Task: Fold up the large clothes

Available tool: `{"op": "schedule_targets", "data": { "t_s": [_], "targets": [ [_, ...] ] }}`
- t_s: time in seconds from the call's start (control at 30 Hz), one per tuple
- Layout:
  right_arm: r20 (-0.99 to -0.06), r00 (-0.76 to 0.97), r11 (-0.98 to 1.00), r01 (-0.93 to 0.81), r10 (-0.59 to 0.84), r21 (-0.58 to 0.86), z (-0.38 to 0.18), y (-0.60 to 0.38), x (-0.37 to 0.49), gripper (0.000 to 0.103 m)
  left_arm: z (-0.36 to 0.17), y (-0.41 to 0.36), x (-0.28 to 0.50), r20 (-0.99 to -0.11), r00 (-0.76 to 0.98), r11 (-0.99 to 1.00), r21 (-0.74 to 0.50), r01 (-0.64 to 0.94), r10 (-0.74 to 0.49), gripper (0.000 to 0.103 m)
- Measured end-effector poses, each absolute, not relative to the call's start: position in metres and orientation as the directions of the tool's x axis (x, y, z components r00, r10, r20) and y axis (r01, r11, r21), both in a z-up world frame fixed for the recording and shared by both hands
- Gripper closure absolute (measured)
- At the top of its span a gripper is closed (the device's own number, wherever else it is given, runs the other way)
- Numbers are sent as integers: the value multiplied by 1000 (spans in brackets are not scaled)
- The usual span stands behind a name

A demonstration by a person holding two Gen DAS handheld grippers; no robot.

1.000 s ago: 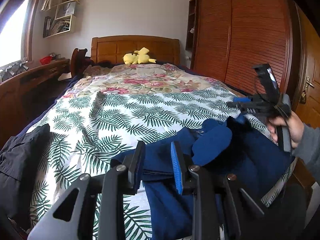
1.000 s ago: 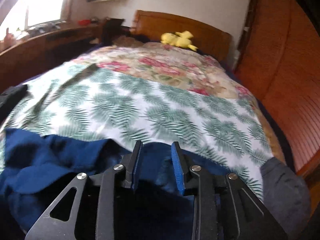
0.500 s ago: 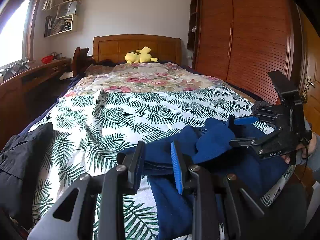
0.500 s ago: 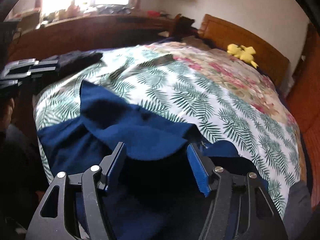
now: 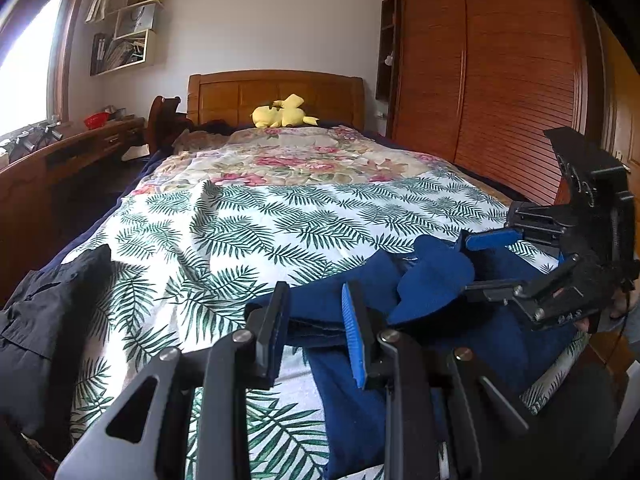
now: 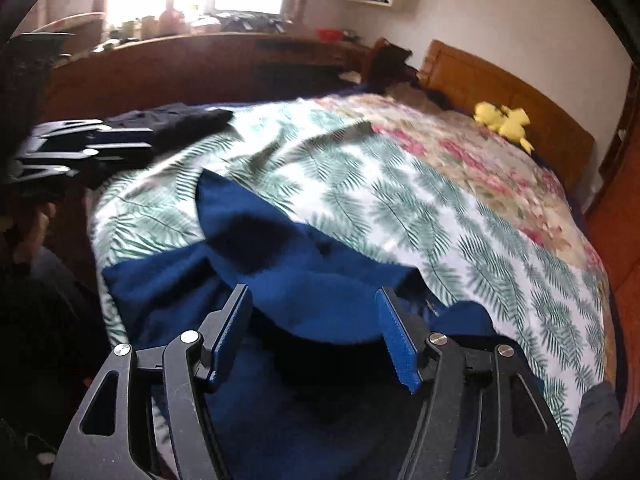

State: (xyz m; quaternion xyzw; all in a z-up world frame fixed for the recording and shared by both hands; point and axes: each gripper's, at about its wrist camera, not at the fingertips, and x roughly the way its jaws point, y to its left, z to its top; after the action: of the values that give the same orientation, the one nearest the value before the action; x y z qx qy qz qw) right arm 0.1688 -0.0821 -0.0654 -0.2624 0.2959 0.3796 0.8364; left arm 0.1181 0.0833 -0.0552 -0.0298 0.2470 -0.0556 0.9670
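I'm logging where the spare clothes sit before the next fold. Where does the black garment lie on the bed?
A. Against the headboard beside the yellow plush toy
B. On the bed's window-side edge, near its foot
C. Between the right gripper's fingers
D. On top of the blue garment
B: the black garment lies on the leaf-print bedspread at the window-side edge, apart from the blue garment.

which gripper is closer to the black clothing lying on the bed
Left. The left gripper sits at the bed's near edge not far from the black clothing; the right gripper is over the blue garment, farther away.
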Motion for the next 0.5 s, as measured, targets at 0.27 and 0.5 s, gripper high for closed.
{"op": "schedule_targets", "data": {
  "t_s": [0.27, 0.5],
  "targets": [
    [-735, 464, 493, -846, 494, -203, -85, -41, 158, 38, -61, 99, 114, -485, 869, 994, -86, 60, -95, 79],
    [-789, 464, 461, -847, 402, -264, -116, -20, 170, 38, -62, 108, 111, -485, 870, 995, -92, 49, -88, 78]
  ]
}}
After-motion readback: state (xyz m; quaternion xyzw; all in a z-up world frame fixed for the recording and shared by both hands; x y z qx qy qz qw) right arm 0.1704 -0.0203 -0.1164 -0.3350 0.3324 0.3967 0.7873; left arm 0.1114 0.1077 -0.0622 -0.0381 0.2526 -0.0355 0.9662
